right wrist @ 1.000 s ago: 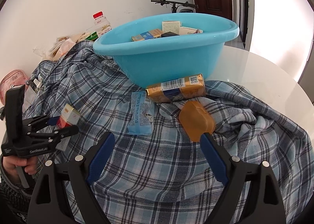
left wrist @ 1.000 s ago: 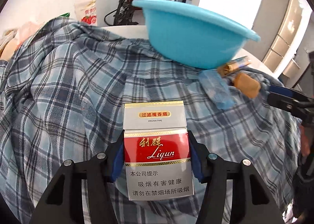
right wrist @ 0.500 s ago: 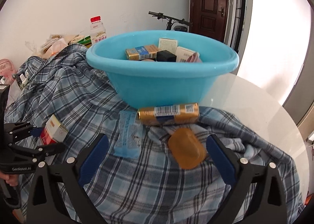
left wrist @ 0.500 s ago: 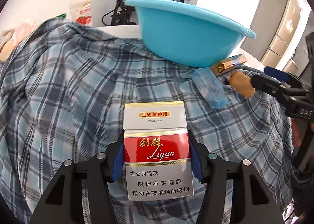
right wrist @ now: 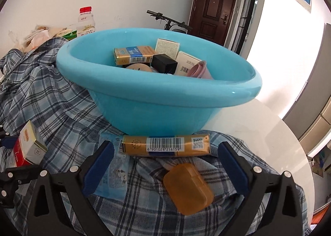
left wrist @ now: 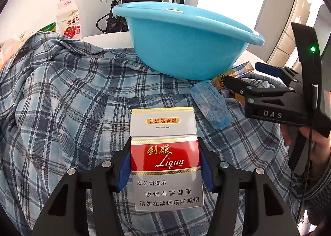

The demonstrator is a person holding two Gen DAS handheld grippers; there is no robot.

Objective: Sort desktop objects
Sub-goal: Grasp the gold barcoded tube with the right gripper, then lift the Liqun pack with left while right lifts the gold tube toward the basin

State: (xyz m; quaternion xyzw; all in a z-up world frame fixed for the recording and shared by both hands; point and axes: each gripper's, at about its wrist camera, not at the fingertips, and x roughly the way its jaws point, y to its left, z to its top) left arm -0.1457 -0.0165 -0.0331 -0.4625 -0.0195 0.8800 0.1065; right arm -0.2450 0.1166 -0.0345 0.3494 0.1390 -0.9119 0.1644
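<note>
Through the left view, my left gripper (left wrist: 165,170) pinched a cigarette pack (left wrist: 165,159) at lower centre, ready for the blue basin (left wrist: 186,43) above. Through the right view, my right gripper (right wrist: 165,165) stood wide and empty, framing an orange case (right wrist: 188,188) below a gold pack (right wrist: 165,146).

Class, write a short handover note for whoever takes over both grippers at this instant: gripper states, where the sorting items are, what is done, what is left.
Left gripper: shut on the red cigarette pack, held above the plaid cloth.
Right gripper: open, empty, with the orange case on the cloth between its fingers.
Blue basin: already holds several boxes.
Left: drop in the pack; then the orange case, gold pack and blue packet lying before the basin.
</note>
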